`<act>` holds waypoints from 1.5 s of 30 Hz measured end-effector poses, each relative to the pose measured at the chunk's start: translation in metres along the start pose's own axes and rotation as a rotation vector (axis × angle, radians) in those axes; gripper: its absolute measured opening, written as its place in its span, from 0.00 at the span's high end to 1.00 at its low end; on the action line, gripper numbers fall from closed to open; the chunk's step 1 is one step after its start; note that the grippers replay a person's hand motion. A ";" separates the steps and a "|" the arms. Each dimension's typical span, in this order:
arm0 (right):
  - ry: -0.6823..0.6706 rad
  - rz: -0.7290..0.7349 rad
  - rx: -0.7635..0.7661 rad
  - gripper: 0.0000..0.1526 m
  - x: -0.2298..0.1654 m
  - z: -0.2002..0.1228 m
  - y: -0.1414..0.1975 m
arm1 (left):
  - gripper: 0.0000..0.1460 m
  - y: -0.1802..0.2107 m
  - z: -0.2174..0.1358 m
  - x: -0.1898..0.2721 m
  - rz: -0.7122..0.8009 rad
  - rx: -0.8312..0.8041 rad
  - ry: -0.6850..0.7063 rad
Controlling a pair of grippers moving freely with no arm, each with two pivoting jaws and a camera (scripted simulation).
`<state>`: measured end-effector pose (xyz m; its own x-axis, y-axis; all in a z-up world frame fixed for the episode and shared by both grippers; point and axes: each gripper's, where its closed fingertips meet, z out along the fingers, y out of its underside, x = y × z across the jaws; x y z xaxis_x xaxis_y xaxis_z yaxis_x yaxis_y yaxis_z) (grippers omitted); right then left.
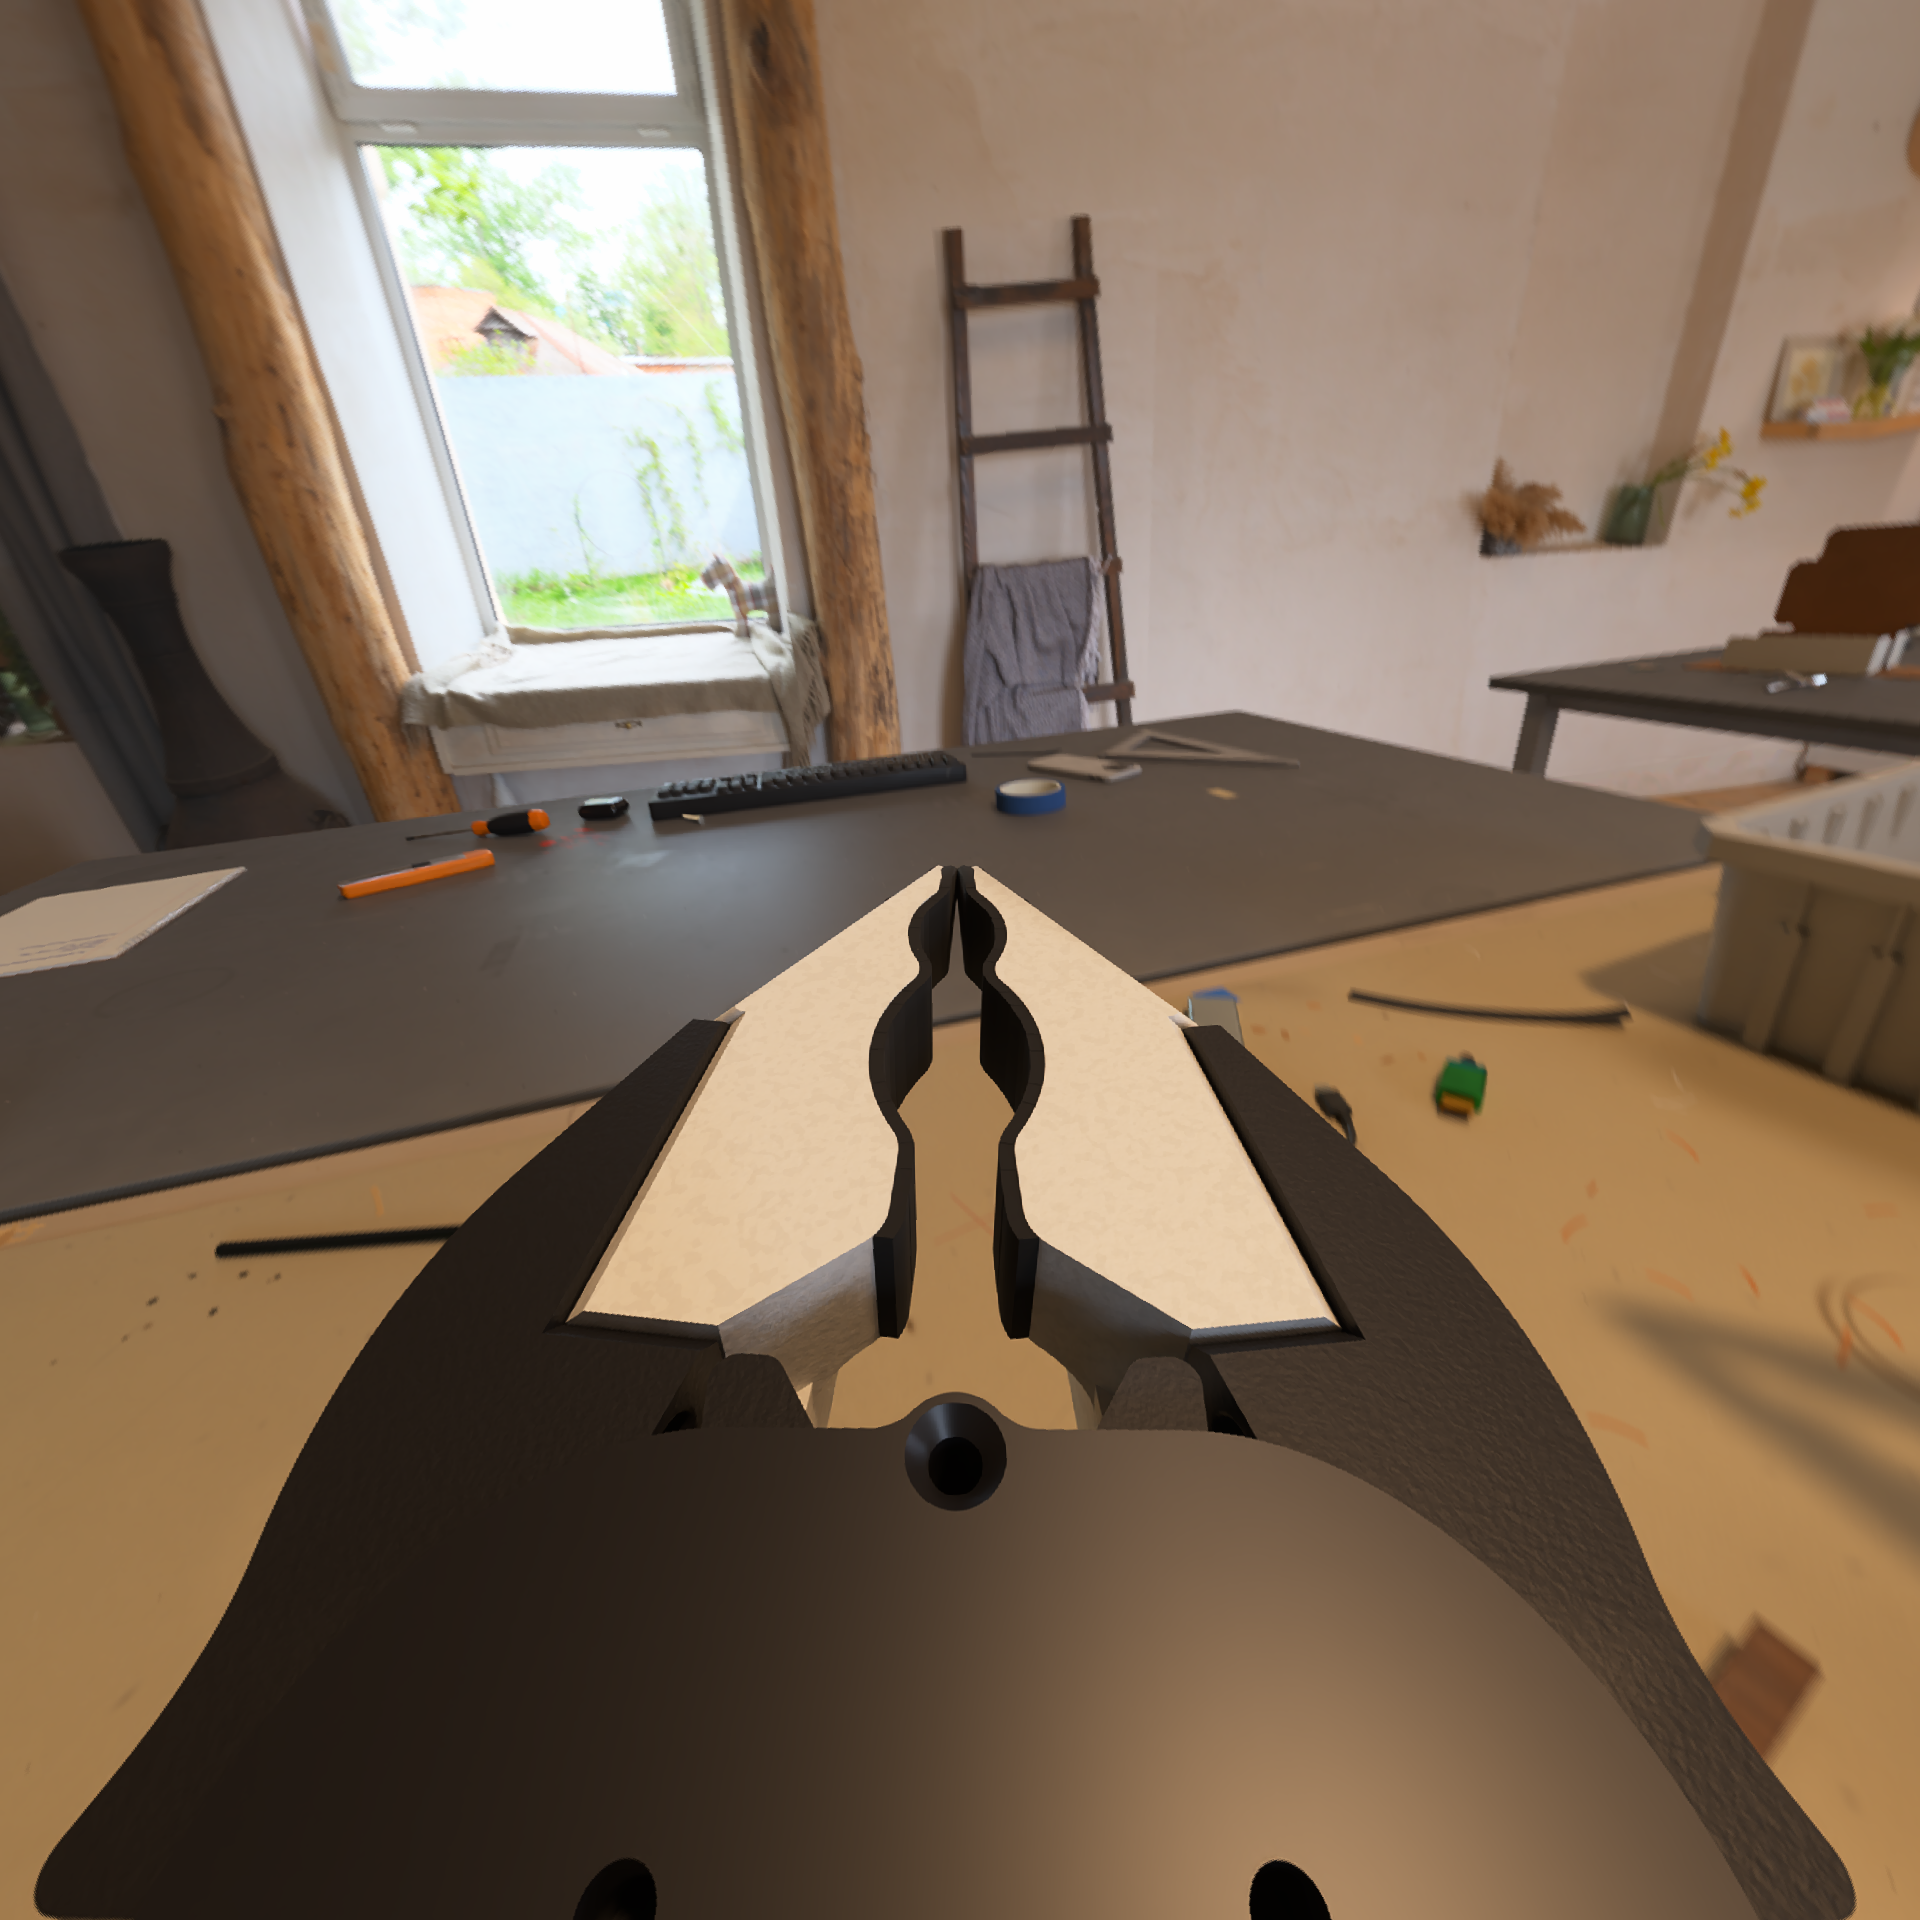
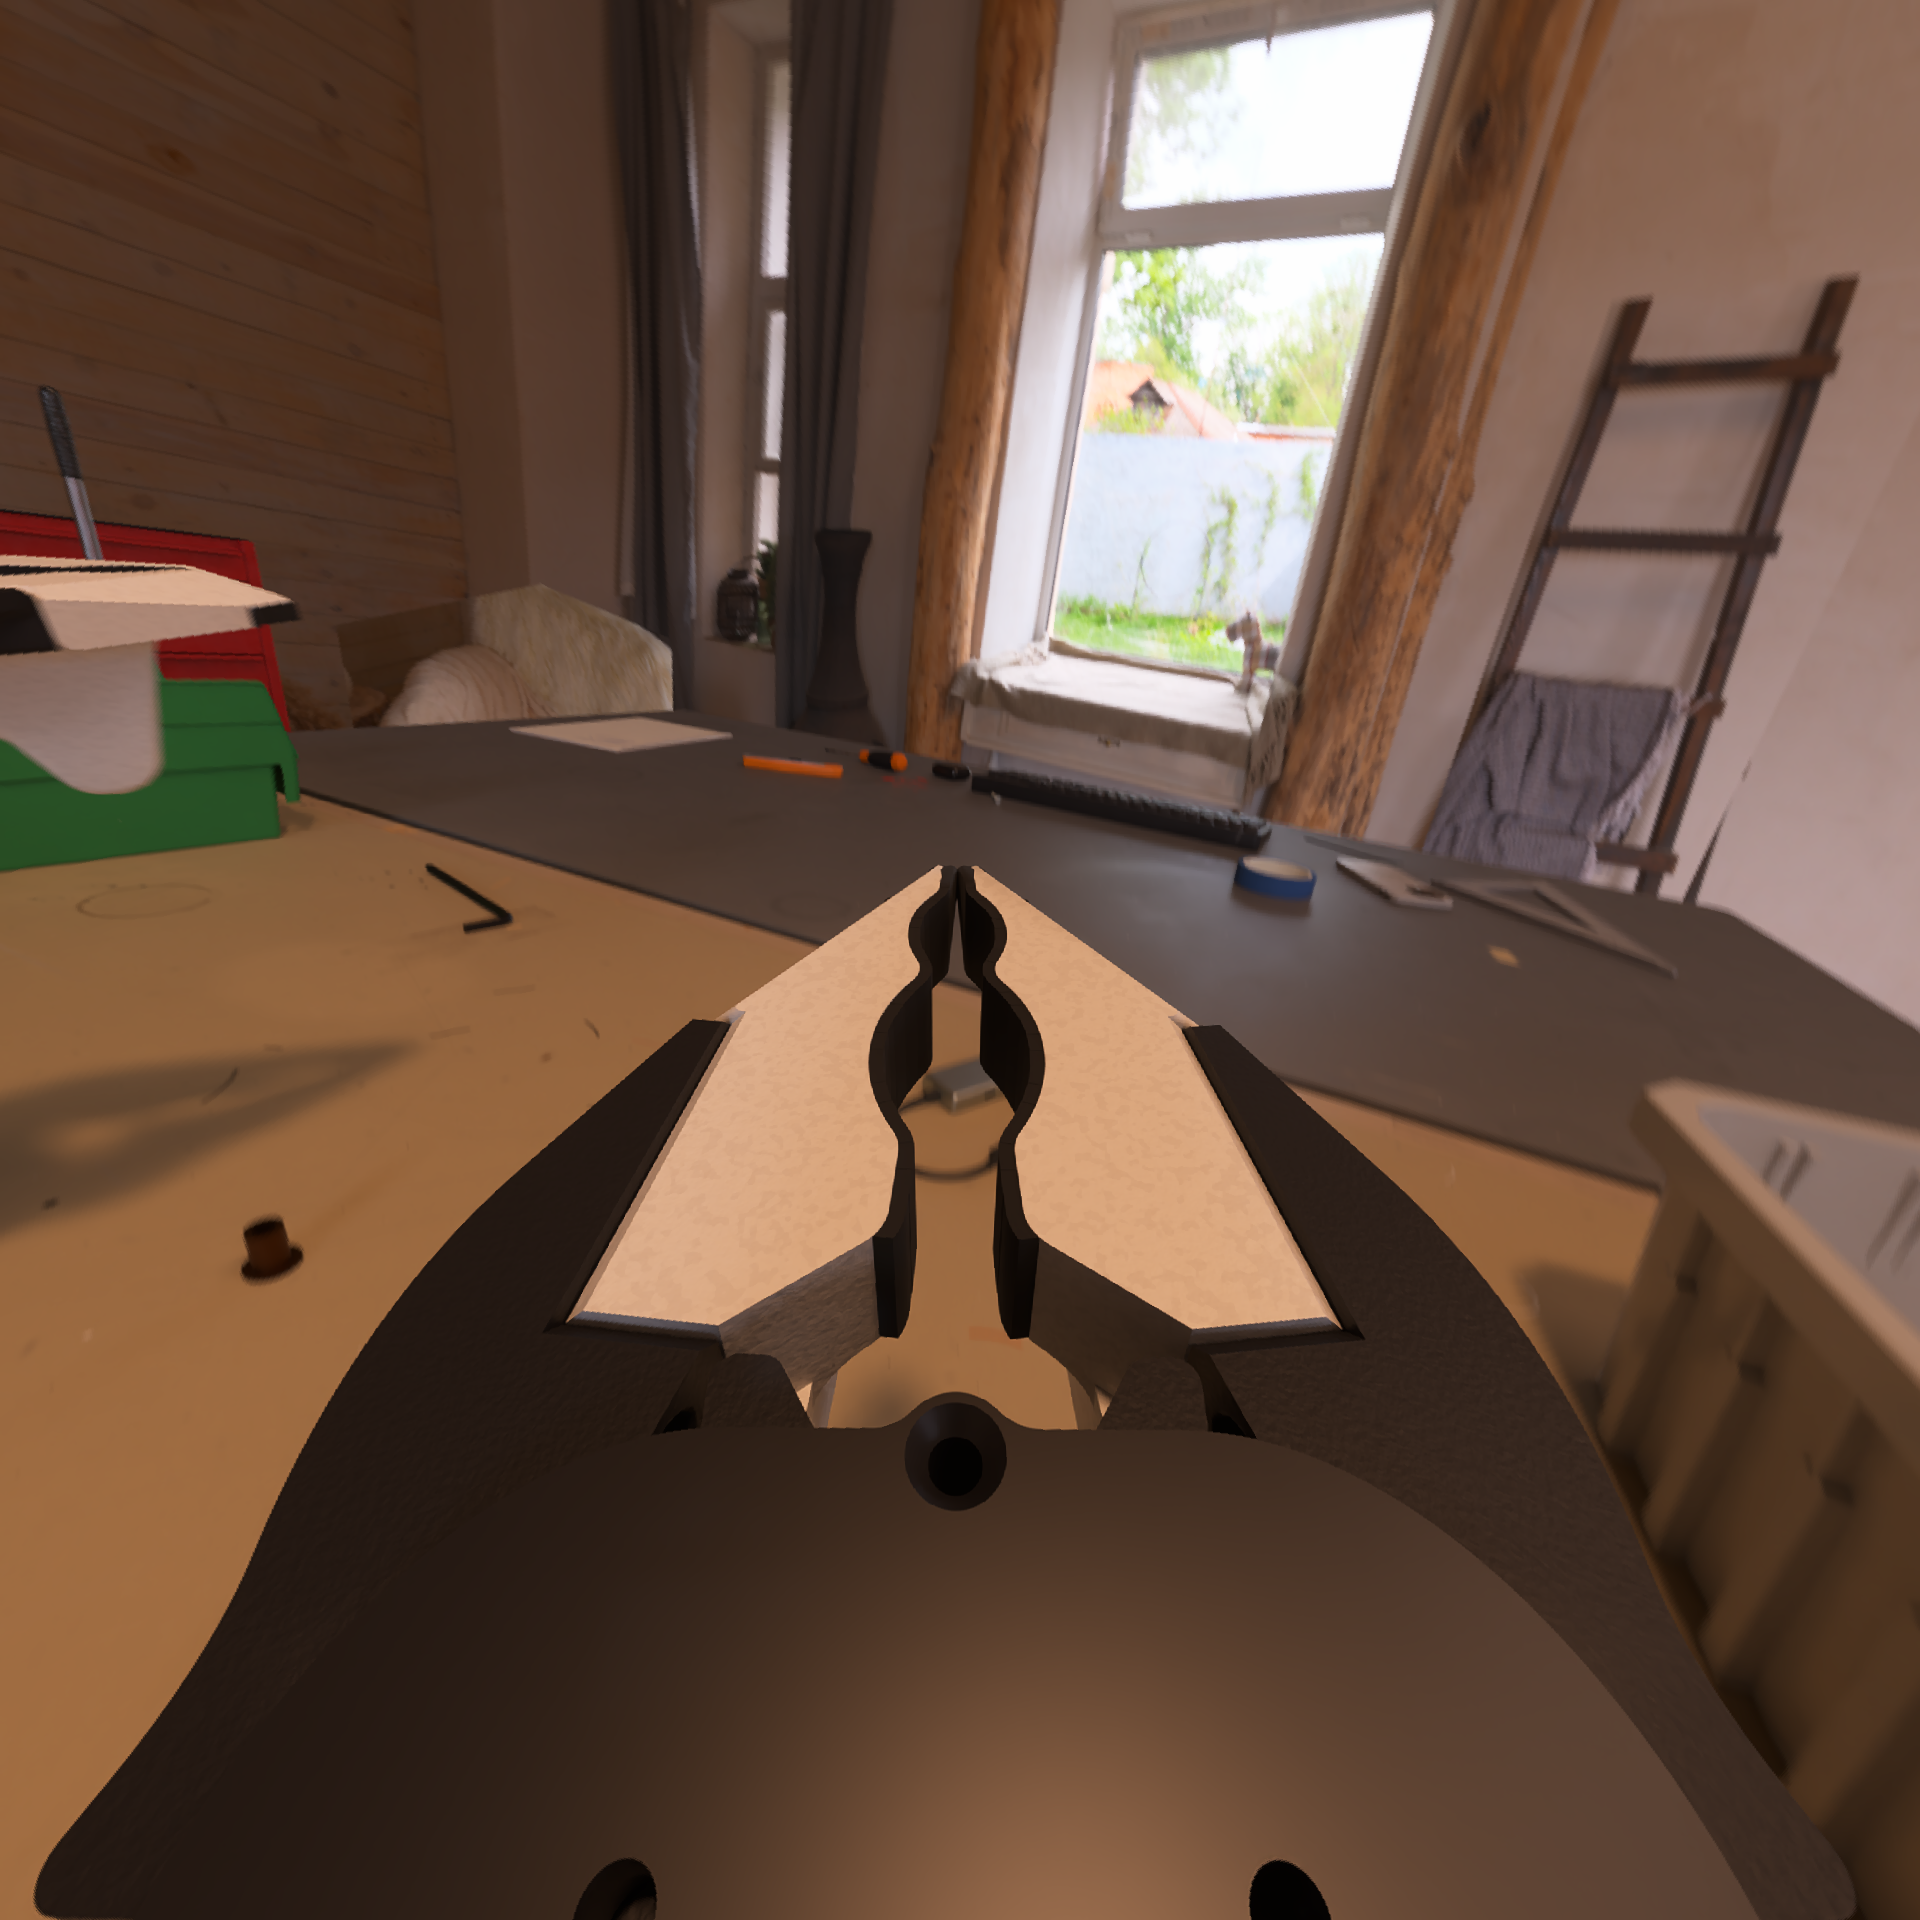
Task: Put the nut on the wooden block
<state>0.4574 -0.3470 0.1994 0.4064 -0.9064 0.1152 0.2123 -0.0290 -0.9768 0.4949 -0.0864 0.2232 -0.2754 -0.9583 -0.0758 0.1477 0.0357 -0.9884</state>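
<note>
A small dark brown flanged nut (image 2: pixel 270 1247) stands on the light wooden tabletop, low and left of my right gripper (image 2: pixel 956 875). That gripper is shut and empty, its tips over the edge of the dark mat. My left gripper (image 1: pixel 956 875) is also shut and empty, pointing at the mat. It also shows at the far left of the right wrist view (image 2: pixel 265 613), hovering in front of the bins. A flat brown wooden piece (image 1: pixel 1766 1683), possibly the block, lies at the lower right of the left wrist view, partly hidden by the gripper body.
A grey crate (image 1: pixel 1829 935) (image 2: pixel 1766 1299) stands at the right. Green and red bins (image 2: pixel 208 769) stand at the left. An Allen key (image 2: pixel 473 899), black rod (image 1: pixel 332 1242), green part (image 1: pixel 1460 1086), cable (image 1: pixel 1486 1008), blue tape (image 2: pixel 1273 878) and tools lie about.
</note>
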 end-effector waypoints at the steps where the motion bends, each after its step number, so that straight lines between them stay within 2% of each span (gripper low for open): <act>1: -0.009 -0.014 0.016 1.00 -0.004 0.008 -0.012 | 1.00 -0.009 0.007 -0.004 -0.013 0.013 -0.013; 3: -0.010 -0.046 0.068 1.00 -0.011 0.027 -0.042 | 1.00 -0.030 0.025 -0.013 -0.031 0.041 -0.041; 6: -0.015 -0.019 0.133 1.00 -0.022 0.060 -0.085 | 1.00 -0.055 0.050 -0.023 -0.041 0.083 -0.089; 9: -0.002 0.013 0.195 1.00 -0.026 0.078 -0.102 | 1.00 -0.060 0.067 -0.037 -0.077 0.099 -0.130; 12: -0.001 0.028 0.231 1.00 -0.027 0.076 -0.087 | 1.00 -0.049 0.075 -0.054 -0.033 0.090 -0.180; 15: 0.006 -0.113 0.219 1.00 -0.024 0.079 -0.071 | 1.00 -0.045 0.079 -0.067 0.025 0.105 -0.211; 21: -0.037 -0.024 0.203 1.00 -0.027 0.082 -0.057 | 1.00 -0.054 0.092 -0.087 0.060 0.114 -0.268; 27: -0.058 -0.016 0.173 1.00 -0.031 0.084 -0.047 | 0.87 -0.043 0.098 -0.095 0.056 0.088 -0.276; 31: -0.066 0.011 0.156 1.00 -0.031 0.085 -0.041 | 0.87 -0.046 0.096 -0.090 0.050 0.100 -0.252; 34: -0.071 0.020 0.161 1.00 -0.030 0.084 -0.043 | 0.87 -0.046 0.098 -0.074 0.046 0.065 -0.177; 37: -0.071 0.021 0.170 1.00 -0.029 0.082 -0.048 | 0.87 -0.066 0.089 -0.036 0.038 0.019 -0.007; 41: -0.080 0.050 0.174 1.00 -0.026 0.080 -0.051 | 0.87 -0.089 0.053 0.024 0.226 -0.096 0.233; 43: -0.097 0.093 0.175 1.00 -0.027 0.080 -0.053 | 0.85 -0.069 0.036 0.043 0.300 -0.245 0.334; 45: -0.119 0.123 0.179 1.00 -0.030 0.078 -0.057 | 0.82 -0.026 0.016 0.055 0.327 -0.443 0.434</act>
<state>0.5025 -0.2858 0.2654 0.5381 -0.8424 0.0281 0.3044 0.1632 -0.9385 0.4912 -0.1445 0.2471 -0.6508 -0.6824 -0.3329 -0.0881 0.5034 -0.8596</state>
